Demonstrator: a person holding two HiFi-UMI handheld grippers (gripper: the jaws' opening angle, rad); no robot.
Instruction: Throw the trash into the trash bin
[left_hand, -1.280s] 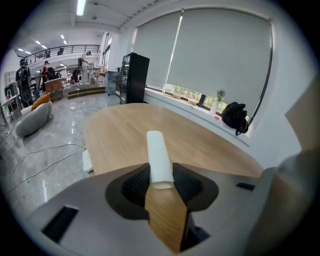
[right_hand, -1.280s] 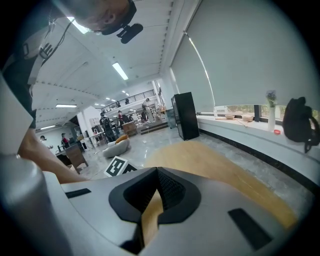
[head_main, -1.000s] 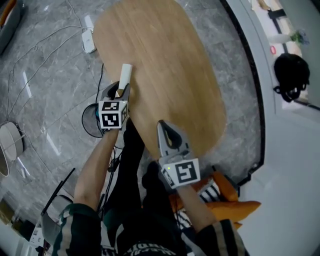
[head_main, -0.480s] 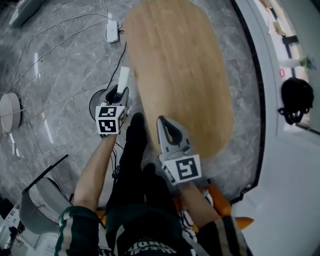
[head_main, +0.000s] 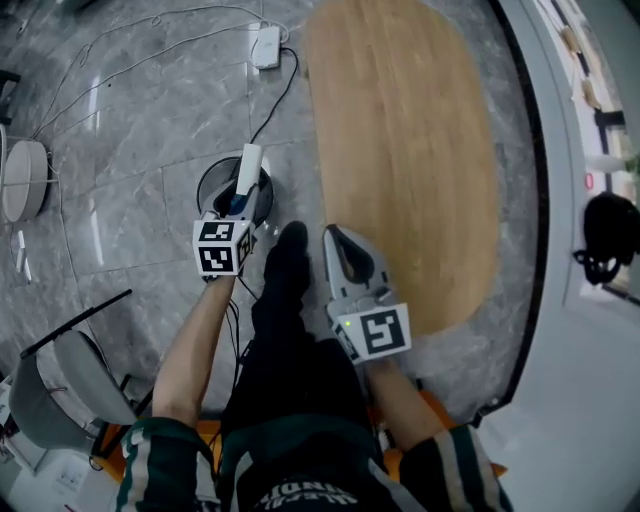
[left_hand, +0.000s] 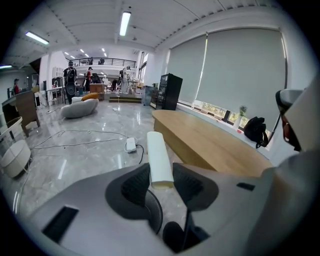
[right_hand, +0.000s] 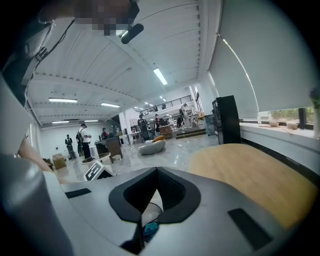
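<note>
My left gripper has its fingers clamped on the white tube right above the trash bin on the floor, not dropped yet, while my right gripper has fingers together, empty.

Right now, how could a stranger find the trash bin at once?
Find the long wooden table; on the grey stone floor to its left stands the trash bin. It is the only round, dark container there, with the white tube in the left gripper showing over it.
</note>
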